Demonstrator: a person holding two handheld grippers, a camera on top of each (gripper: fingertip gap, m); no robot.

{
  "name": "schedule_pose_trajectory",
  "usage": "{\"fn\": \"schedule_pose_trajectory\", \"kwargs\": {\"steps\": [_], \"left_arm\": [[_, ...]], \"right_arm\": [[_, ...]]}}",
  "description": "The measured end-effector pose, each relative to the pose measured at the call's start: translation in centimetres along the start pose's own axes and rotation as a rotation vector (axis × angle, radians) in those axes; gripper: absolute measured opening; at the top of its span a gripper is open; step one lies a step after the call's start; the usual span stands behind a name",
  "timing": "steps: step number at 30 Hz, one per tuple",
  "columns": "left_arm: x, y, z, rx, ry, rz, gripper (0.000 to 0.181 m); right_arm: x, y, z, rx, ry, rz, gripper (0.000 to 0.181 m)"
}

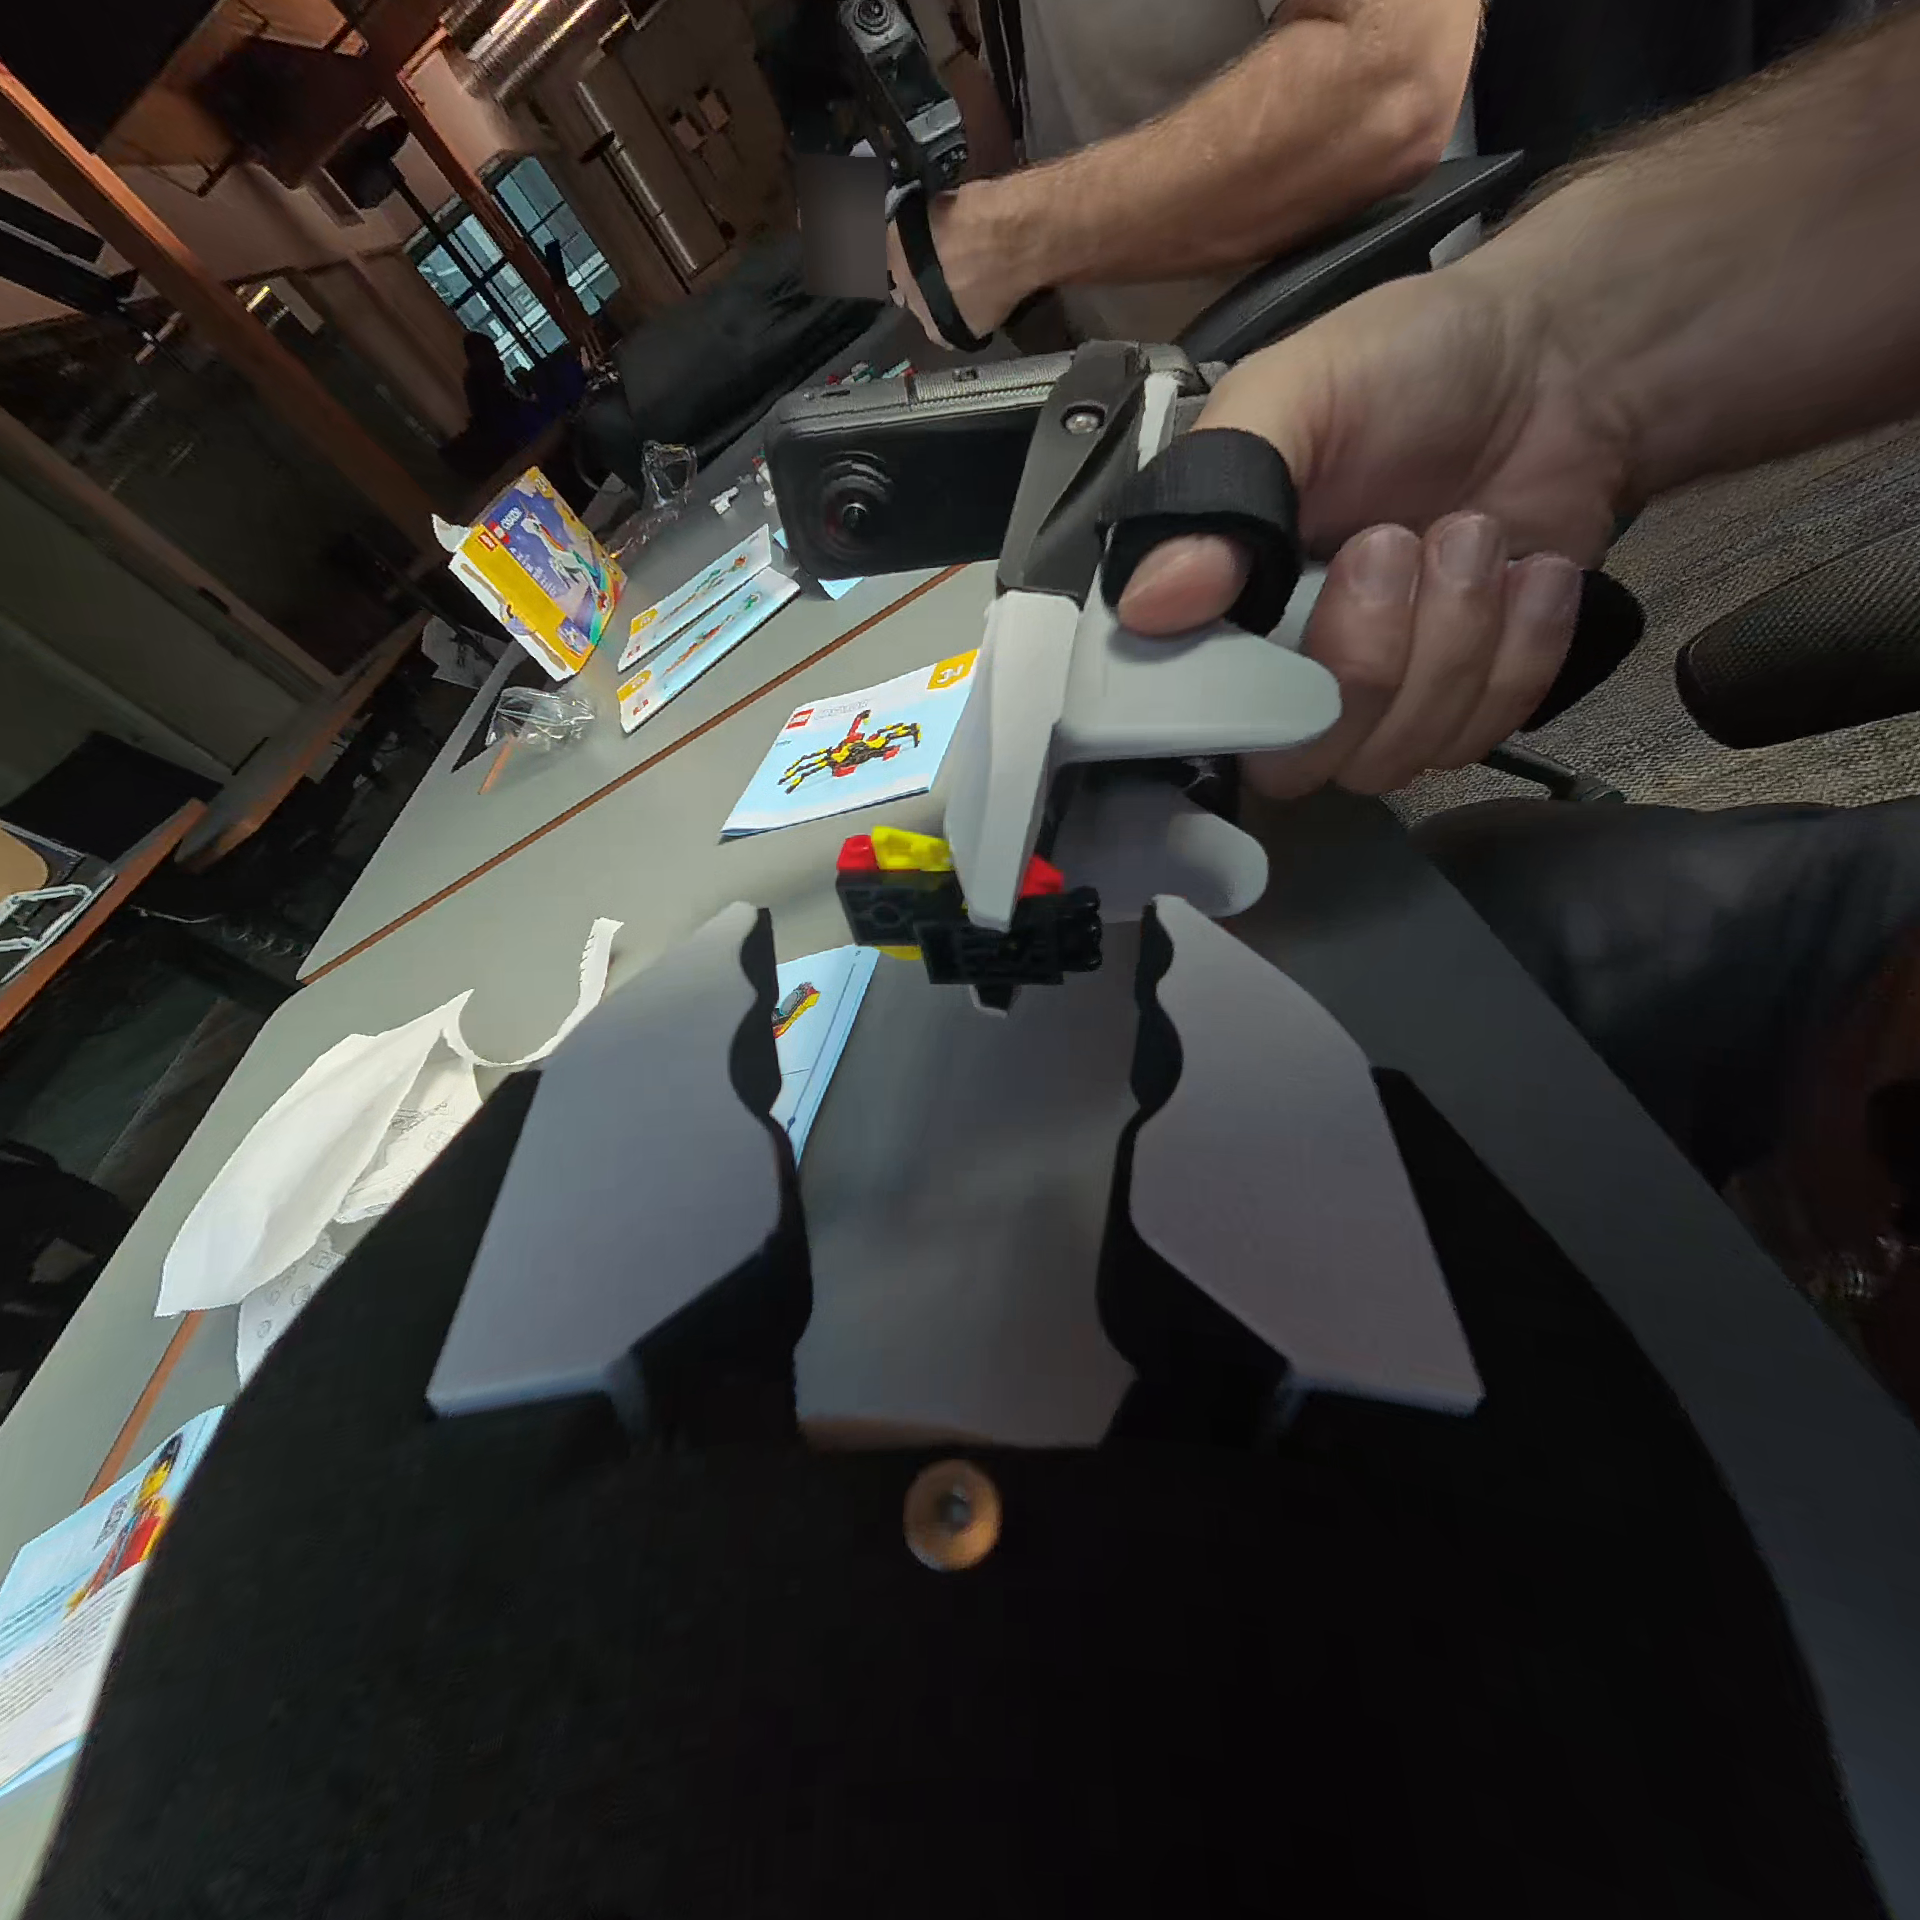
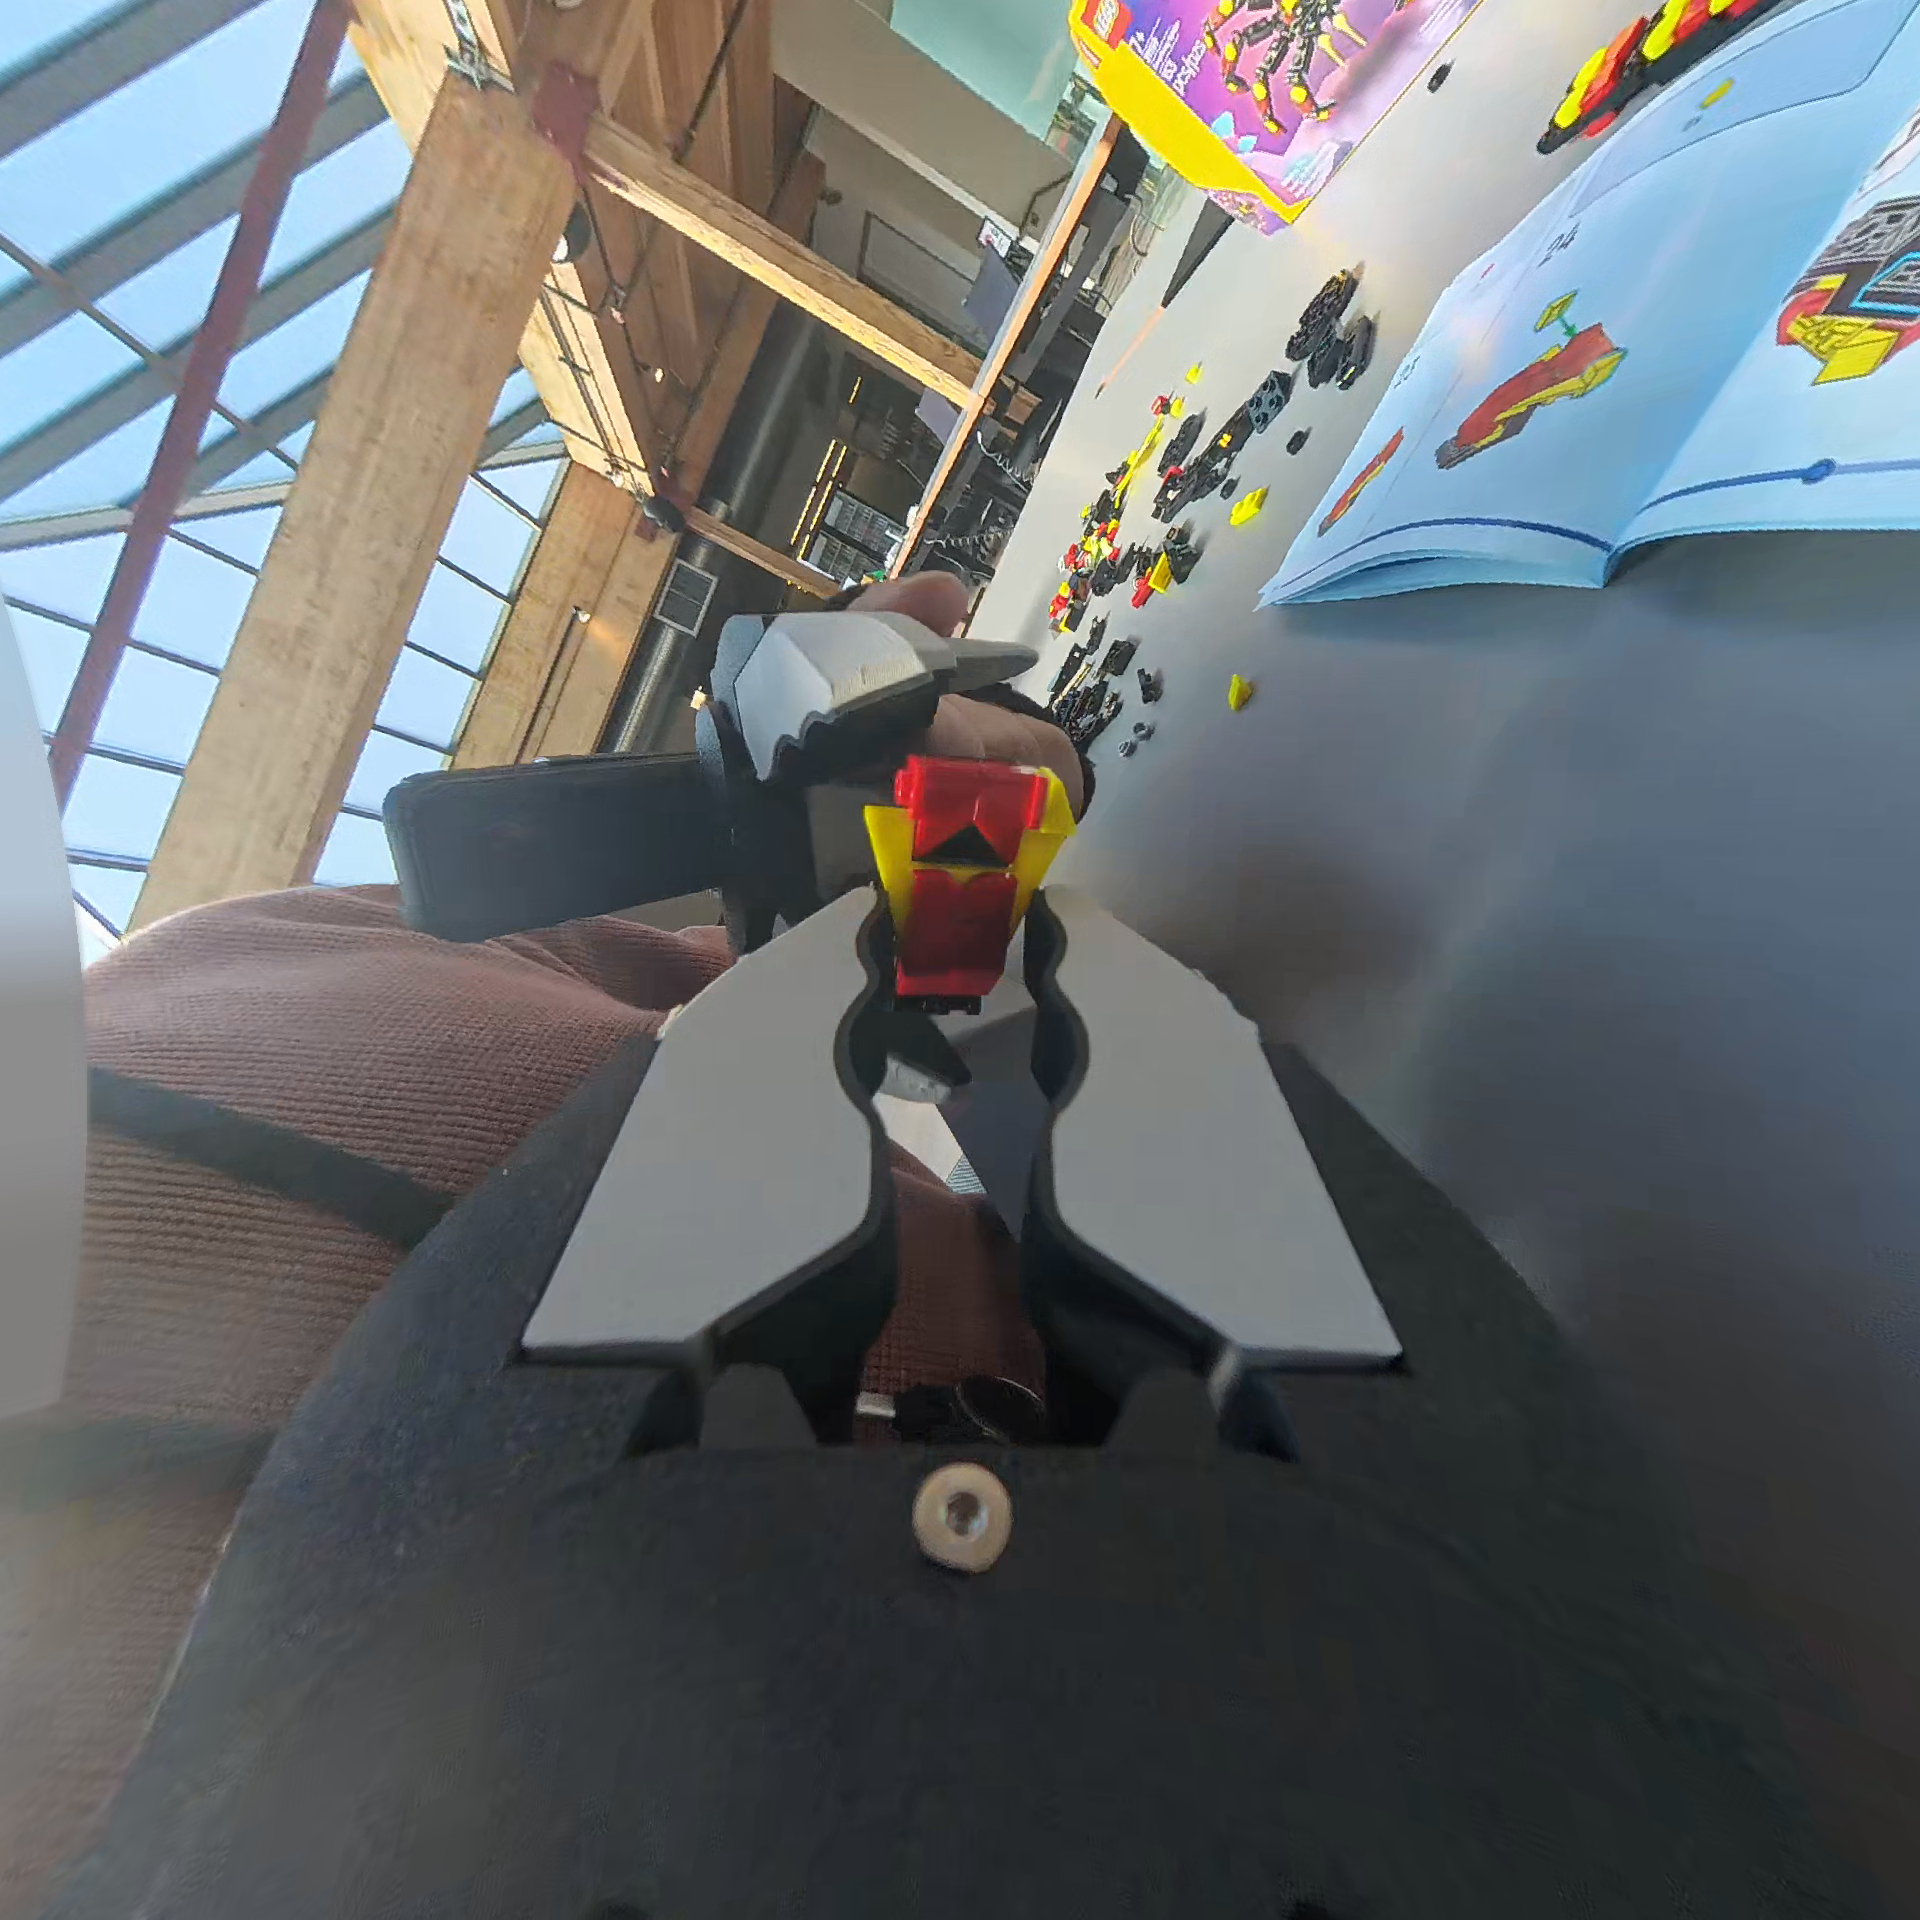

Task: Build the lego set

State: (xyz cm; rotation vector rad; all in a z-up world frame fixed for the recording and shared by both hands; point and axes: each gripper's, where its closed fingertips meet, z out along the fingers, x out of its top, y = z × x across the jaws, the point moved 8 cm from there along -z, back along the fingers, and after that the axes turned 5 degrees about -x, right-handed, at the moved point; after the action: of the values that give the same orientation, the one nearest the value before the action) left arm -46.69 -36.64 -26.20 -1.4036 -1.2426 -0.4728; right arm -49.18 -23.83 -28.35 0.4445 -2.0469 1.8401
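Grey table runs under both pairs of tongs. In the left wrist view, far to the left of the left tongs, a leaflet lies at the table edge, and a torn white bag sits beside the left finger. Beyond it, well ahead, stand a yellow box, two booklets and a clear wrapper. A booklet with a spider cover lies just ahead of the fingertips. The left tongs are spread wide with nothing between them. Just past their tips hangs the model, a black, red and yellow block, pinched by the right tongs, which come down from the upper right in a hand with a camera mounted on them. Farther back, a second person's arm reaches over the table.

In the right wrist view, a maroon sleeve lies left of the right tongs. They press on the model, its red and yellow top sticking out past the tips. Just beyond, the left tongs show, their setting unclear from here. To the right of the tips, loose bricks lie scattered on the table, with a purple box far ahead and an open manual at the right.
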Motion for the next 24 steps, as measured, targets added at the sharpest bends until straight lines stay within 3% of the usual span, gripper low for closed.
{"fn": "schedule_pose_trajectory", "kwargs": {"steps": [7, 19, 22, 24], "left_arm": [[-0.1, 0.3, -0.3, -0.140, 0.097, -0.056, 0.050], [-1.5, 1.6, -3.3, -0.055, 0.060, -0.135, 0.052], [-2.2, 0.9, -5.0, -0.021, 0.032, -0.217, 0.052], [-3.3, 0.8, -6.4, -0.031, -0.083, -0.265, 0.052]], "right_arm": [[-0.7, -0.2, 0.3, 0.059, -0.081, 0.025, 0.024], [-1.6, 0.2, 3.3, 0.142, -0.175, 0.079, 0.030], [-1.1, 1.0, 3.5, 0.064, -0.166, 0.048, 0.037], [-0.5, 1.8, 3.4, -0.077, -0.171, -0.085, 0.033]]}}
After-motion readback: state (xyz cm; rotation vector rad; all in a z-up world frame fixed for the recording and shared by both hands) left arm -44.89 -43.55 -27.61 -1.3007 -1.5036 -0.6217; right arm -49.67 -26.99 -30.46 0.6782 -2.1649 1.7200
